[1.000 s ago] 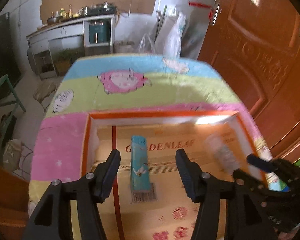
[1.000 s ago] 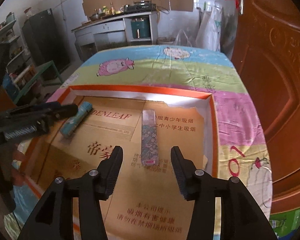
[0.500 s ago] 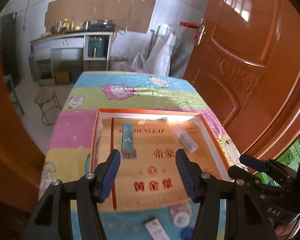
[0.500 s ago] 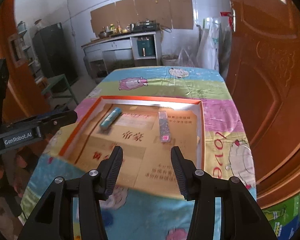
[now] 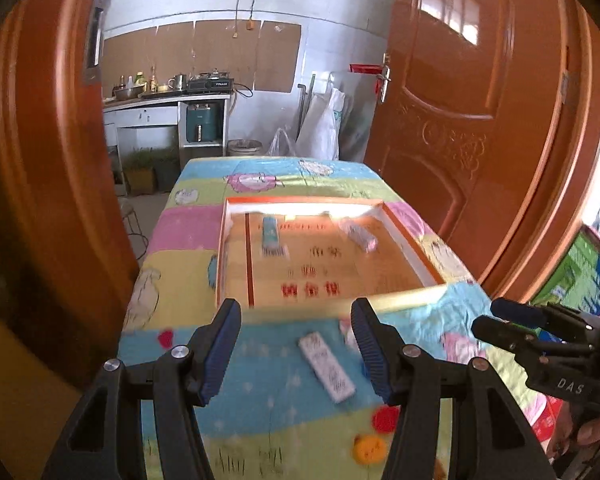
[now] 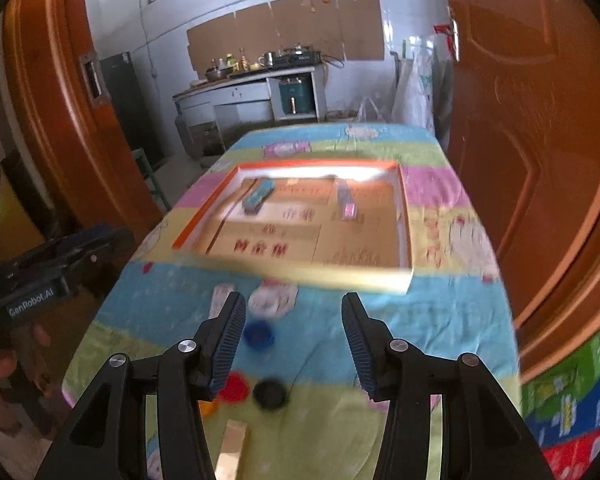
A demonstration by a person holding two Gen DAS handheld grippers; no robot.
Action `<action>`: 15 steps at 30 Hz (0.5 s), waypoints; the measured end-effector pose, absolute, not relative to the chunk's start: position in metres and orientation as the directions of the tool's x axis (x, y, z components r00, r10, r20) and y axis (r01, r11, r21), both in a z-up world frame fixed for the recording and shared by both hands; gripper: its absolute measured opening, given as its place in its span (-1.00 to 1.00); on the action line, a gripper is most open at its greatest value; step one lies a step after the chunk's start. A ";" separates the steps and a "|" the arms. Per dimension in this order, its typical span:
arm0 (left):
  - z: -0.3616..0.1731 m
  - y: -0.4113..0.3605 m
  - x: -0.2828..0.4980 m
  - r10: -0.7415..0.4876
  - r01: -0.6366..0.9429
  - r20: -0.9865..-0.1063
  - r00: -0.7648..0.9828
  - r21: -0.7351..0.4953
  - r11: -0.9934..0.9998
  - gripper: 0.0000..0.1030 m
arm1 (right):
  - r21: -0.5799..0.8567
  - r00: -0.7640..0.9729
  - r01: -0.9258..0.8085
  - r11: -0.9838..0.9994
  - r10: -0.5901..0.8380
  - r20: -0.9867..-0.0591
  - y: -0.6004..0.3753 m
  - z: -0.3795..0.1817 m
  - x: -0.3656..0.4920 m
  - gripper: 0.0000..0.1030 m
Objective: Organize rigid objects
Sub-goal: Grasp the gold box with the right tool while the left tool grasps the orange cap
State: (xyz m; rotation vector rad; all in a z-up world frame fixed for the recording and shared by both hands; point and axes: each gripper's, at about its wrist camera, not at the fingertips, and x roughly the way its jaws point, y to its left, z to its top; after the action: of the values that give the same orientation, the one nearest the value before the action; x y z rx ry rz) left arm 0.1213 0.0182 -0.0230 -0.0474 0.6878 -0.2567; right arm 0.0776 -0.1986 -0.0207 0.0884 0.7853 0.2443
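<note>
Left gripper (image 5: 296, 344): jaws apart, holding nothing, above the near end of the table (image 5: 180, 276). A white box (image 5: 327, 366) lies on the cloth between its fingers. Right gripper (image 6: 293, 340): jaws apart, empty. Near its left finger lie a blue cap (image 6: 259, 335), a red cap (image 6: 233, 387) and a black cap (image 6: 270, 394). The shallow tray (image 5: 412, 248) sits further back, holding a teal box (image 5: 269, 232) on the left and a patterned box (image 5: 358, 234) on the right, well apart.
</note>
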 end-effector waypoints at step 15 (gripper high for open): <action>-0.064 0.036 0.029 -0.220 0.190 -0.593 0.775 -0.113 0.975 0.11 | 0.100 0.561 -0.213 0.972 0.206 -0.802 -0.144 -0.111 0.009 0.00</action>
State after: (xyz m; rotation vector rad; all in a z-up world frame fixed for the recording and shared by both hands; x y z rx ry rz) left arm 0.0291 0.0364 -0.0636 -0.0480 0.6480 -0.2217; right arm 0.0091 -0.1436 -0.1110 -0.0085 0.9433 0.2465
